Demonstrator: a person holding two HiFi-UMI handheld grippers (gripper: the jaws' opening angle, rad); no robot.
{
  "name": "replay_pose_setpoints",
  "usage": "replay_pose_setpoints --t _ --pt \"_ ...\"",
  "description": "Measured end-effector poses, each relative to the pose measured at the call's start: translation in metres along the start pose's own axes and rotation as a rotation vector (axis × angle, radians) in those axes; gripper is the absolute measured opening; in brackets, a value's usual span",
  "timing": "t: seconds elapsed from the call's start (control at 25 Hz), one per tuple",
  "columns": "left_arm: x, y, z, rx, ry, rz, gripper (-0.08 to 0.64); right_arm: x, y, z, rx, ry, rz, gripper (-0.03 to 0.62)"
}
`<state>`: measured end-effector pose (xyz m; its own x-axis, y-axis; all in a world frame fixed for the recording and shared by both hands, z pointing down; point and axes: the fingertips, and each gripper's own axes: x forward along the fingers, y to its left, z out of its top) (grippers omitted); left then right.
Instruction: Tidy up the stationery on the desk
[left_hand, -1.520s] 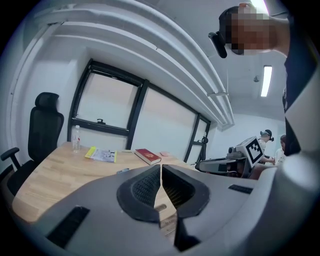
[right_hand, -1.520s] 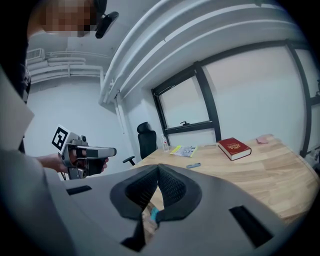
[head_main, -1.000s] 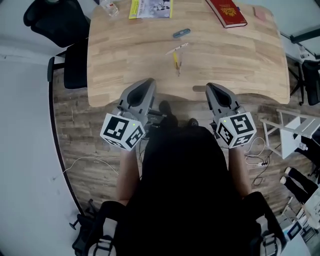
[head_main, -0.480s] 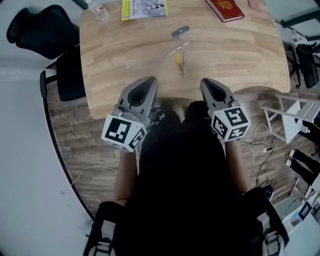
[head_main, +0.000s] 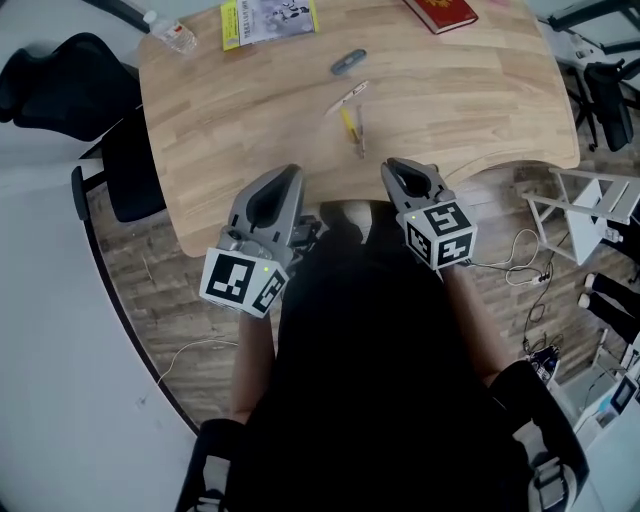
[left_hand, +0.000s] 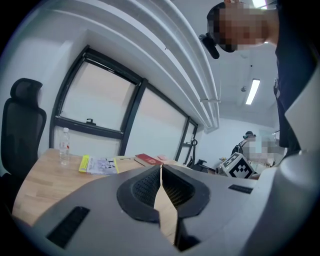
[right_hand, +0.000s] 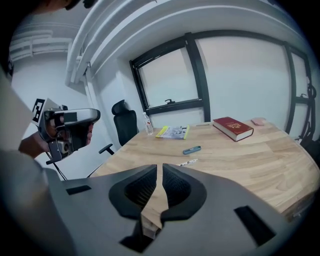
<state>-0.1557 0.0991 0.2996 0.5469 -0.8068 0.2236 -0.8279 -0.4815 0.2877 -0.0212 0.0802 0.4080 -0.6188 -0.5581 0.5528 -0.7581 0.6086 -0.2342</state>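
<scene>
As I face the wooden worktop (head_main: 250, 120), a black chair (head_main: 60, 85) sits off its left side. A clear water bottle (head_main: 172, 33) lies at the far left corner. Just right of the bottle, a yellow-edged booklet (head_main: 268, 20) lies flat along the far edge.

My left tool (head_main: 287, 172) hangs at the near edge, with its marker cube toward me. Its jaws are pressed together at the tips and nothing is caught between them.

The stationery lies loose near the middle of the worktop, beyond both tools and roughly between them. Farthest from me is a blue pen-shaped item (head_main: 348, 62). A white pen (head_main: 350, 97) lies nearer, at a slant. Nearer still is a yellow pencil (head_main: 349, 122), with a thin stick (head_main: 360, 136) just to its right that is too small for me to identify. None of these touches either tool.

My right tool (head_main: 392, 165) hangs at the near edge, right of the pencil and apart from it. Its jaws have just been opening. A narrow slit now shows between the tips, with nothing in it but the bare wood beyond.

At the far right of the worktop lies a red book (head_main: 440, 12), flat and closed. A small pink item (right_hand: 258, 121) sits just past it toward the corner. Off the right side, a white rack (head_main: 590, 210) stands on the wood-patterned floor (head_main: 150, 270), with cables (head_main: 520, 270) trailing near it.
</scene>
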Motion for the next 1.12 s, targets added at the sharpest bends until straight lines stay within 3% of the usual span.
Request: replay_pose_setpoints --t 0.28,0.48,0.72,1.12 --pt "0.009 0.003 -0.018 -0.002 0.054 -0.053 0.040 0.053 -0.017 -0.042 -0.049 0.096 -0.053 0.055" --pt "0.012 0.005 -0.021 0.004 0.074 -0.068 0.038 0.085 -0.030 -0.072 0.036 0.134 -0.089 0.078" --pt "0.016 0.004 -0.024 0.006 0.095 -0.073 0.038 0.118 -0.043 -0.100 0.071 0.178 -0.152 0.114" --pt "0.017 0.006 -0.034 -0.007 0.129 -0.065 0.040 0.157 -0.057 -0.136 0.048 0.267 -0.223 0.135"
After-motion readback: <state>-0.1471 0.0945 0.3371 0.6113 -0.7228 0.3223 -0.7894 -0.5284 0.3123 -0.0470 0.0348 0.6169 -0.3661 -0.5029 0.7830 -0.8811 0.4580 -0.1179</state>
